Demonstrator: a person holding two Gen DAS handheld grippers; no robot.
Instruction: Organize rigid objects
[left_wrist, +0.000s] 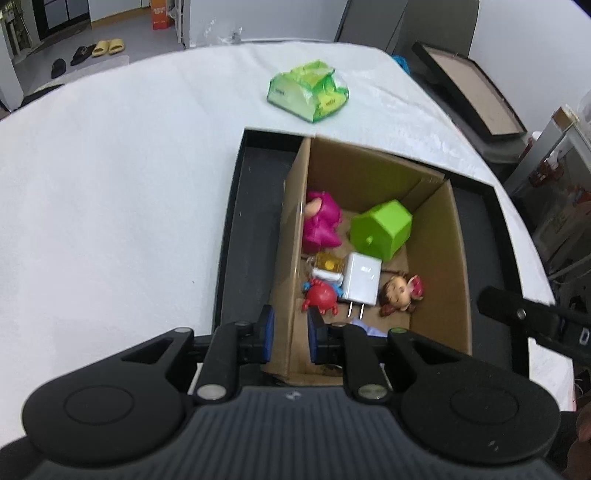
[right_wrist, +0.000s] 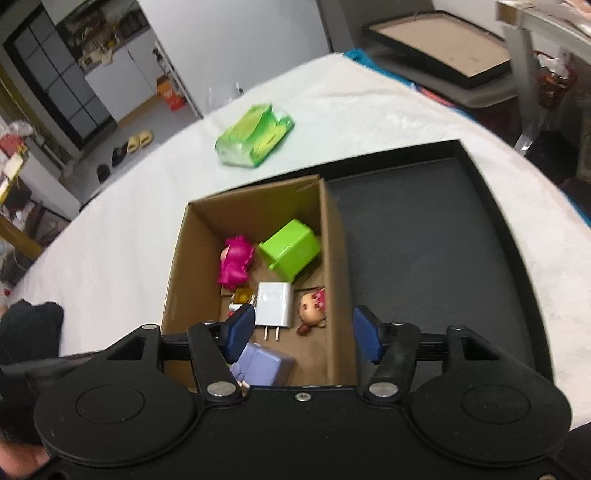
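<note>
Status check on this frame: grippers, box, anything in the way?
Left gripper shut on cardboard box wall. Right gripper open, empty, above box. Toys and white charger inside. Green tissue pack clear of box.

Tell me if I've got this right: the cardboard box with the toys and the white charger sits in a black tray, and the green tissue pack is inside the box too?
Not quite. The green tissue pack lies on the white table, beyond the cardboard box and black tray, as the left wrist view shows. The rest is right.
</note>
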